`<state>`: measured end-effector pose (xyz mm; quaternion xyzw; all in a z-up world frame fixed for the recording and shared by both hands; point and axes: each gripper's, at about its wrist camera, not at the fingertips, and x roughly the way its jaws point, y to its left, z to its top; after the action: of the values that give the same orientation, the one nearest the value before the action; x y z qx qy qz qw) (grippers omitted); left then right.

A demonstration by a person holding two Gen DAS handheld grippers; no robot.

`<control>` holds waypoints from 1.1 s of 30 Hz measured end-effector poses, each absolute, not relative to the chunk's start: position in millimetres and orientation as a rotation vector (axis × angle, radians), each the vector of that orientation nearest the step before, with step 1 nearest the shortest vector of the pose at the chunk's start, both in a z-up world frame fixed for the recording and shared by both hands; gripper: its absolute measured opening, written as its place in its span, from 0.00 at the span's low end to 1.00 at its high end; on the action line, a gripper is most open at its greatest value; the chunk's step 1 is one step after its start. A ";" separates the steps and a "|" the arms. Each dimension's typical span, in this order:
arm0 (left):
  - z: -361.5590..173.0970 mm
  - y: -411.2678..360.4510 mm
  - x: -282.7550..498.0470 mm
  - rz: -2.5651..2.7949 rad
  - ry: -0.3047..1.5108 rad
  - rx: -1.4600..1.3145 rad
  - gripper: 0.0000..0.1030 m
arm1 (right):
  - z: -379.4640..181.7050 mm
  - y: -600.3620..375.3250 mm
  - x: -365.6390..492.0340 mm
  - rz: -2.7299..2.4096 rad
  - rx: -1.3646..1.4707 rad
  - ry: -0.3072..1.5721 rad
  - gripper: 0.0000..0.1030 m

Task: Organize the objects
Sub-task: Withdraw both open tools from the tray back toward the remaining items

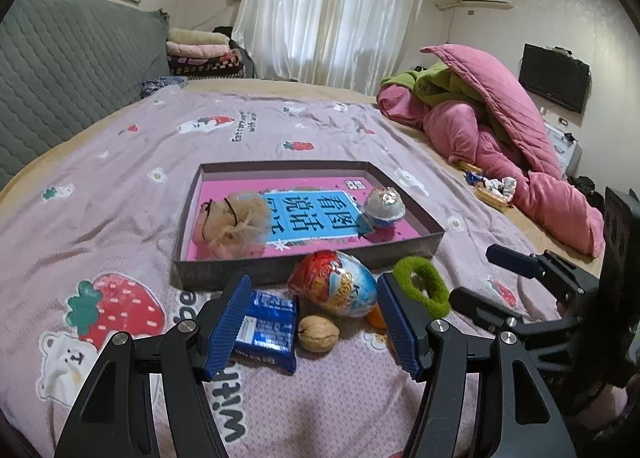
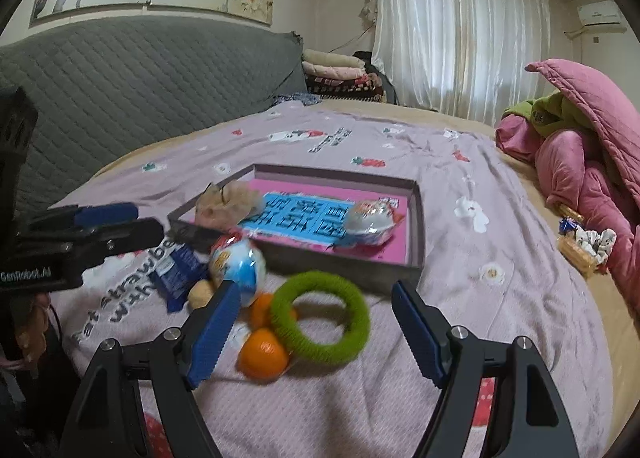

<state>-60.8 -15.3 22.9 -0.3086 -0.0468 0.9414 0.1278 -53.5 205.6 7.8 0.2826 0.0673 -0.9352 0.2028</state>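
Both grippers hovered with jaws spread, empty, before the tray (image 1: pixel 400 254): left gripper (image 1: pixel 312 322) framing the chocolate egg (image 1: pixel 336 288), right gripper (image 2: pixel 316 332) framing the green ring (image 2: pixel 320 316). Next: closing, lifting into tray.

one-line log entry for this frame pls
left gripper: open, over chocolate egg | right gripper: open, over green ring | tray: mesh puff, egg inside

A foil-wrapped egg (image 1: pixel 334 288), walnut (image 1: pixel 318 333) and blue packet (image 1: pixel 266 332) are seen lying between the left fingers (image 1: pixel 228 324); a green ring (image 2: pixel 320 316) lies between the right fingers (image 2: pixel 212 332).
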 end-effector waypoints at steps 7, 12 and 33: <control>16.7 -16.2 -52.3 2.734 -0.115 -0.917 0.65 | 2.5 204.6 -40.1 -2.602 0.809 0.188 0.75; 9.7 -21.7 -49.4 2.732 -0.122 -0.953 0.65 | -3.0 202.0 -31.0 -2.585 0.830 0.189 0.75; -14.3 -30.6 -40.3 2.706 -0.113 -1.082 0.65 | -23.2 191.4 -15.4 -2.513 0.939 0.178 0.75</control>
<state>-40.3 -30.6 -14.3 -0.3686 -0.0384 0.9220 0.1123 -15.4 191.4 -23.2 0.3403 0.0645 -0.9109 0.2245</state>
